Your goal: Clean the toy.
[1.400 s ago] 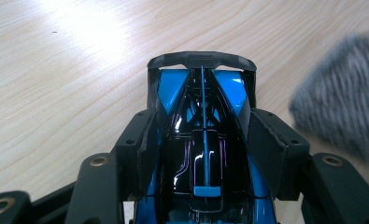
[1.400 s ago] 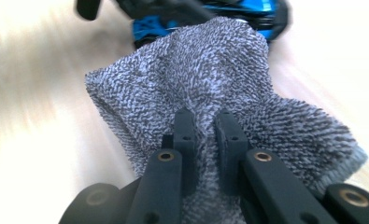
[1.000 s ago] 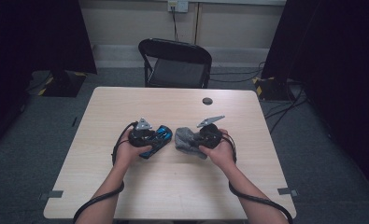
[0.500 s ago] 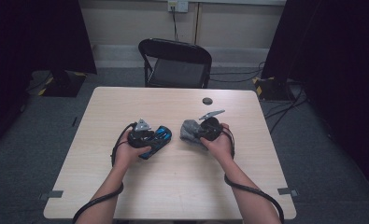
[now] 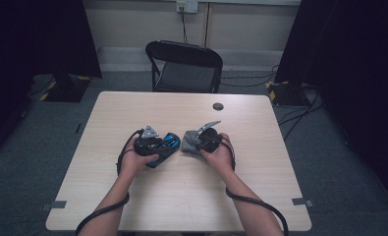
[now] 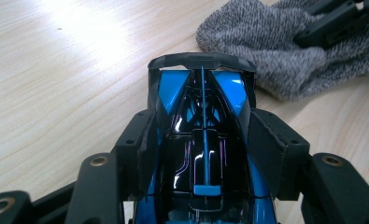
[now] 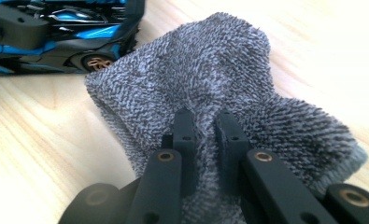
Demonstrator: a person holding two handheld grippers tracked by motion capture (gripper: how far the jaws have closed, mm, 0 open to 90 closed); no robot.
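A blue and black toy car (image 6: 202,116) sits between the jaws of my left gripper (image 6: 202,140), whose pads press on both its sides; it rests on the wooden table (image 5: 132,113). In the high view the car (image 5: 166,145) pokes out to the right of the left gripper (image 5: 154,146). A grey knitted cloth (image 7: 205,74) lies right beside the car's front. My right gripper (image 7: 203,122) is shut on a fold of that cloth. From above, the cloth (image 5: 189,142) lies at the left of the right gripper (image 5: 197,142).
A small dark round disc (image 5: 218,106) lies on the far part of the table. A black folding chair (image 5: 184,66) stands behind the table's far edge. Cables trail from both grippers along the person's forearms.
The right gripper has moved with the cloth a little to the right and down toward the table, opening a small gap from the car. The left gripper and car stayed put.
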